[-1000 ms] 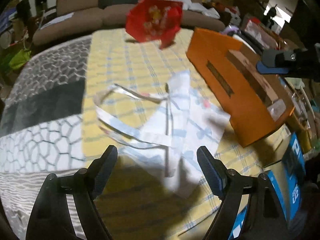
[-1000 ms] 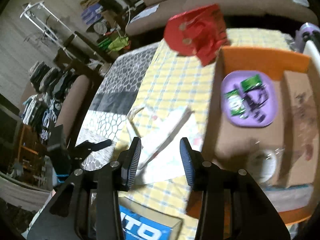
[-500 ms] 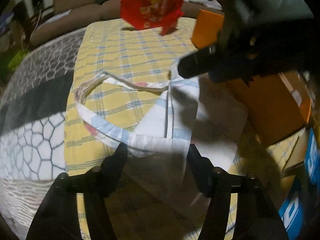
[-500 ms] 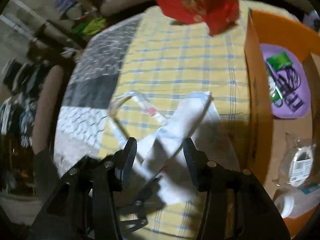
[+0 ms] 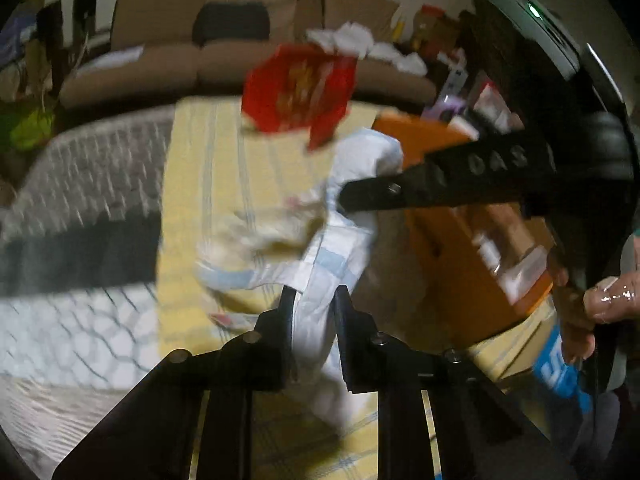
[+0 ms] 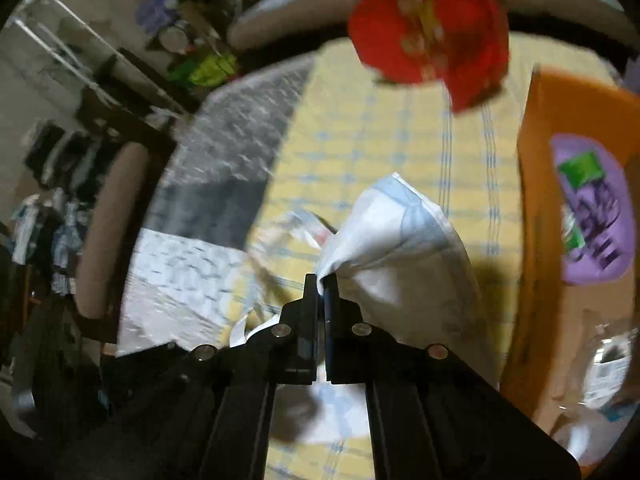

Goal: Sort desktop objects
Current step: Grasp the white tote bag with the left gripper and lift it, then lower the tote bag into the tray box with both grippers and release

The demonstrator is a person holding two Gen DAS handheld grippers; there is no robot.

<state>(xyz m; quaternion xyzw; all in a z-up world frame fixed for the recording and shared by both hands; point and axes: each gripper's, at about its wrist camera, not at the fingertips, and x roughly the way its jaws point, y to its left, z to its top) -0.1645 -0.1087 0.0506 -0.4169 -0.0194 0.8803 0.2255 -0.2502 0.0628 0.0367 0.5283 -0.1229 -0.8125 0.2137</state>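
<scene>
Between the left gripper's [image 5: 313,306] fingers [image 5: 286,308] sits a bunched edge of the white bag [image 5: 340,240]; the jaws are closing on it, and the pads look to be pressing the fabric already, though motion blur makes that hard to be sure of. The right gripper [image 6: 321,286] has its fingers [image 6: 310,292] pinched tight on another edge of the same bag [image 6: 400,248].

Outward from the left fingers the bag runs up and away, toward the right gripper, which crosses the left wrist view from the right with its tip buried in the bag's far end. So the bag's long axis lies roughly along the line between the two grips, lifted off the yellow checked desk [image 5: 208,184] rather than flat on it. Its loose handles [image 5: 264,232] sag to the left of that line.

Both hands are on the bag, neither nearer than the other. The orange box [image 6: 536,200] stands just to the right of the bag, the side of the right gripper, so any carry that way would probably be led by the right hand. A red bag [image 6: 428,24] sits at the far end of the desk, well apart.
</scene>
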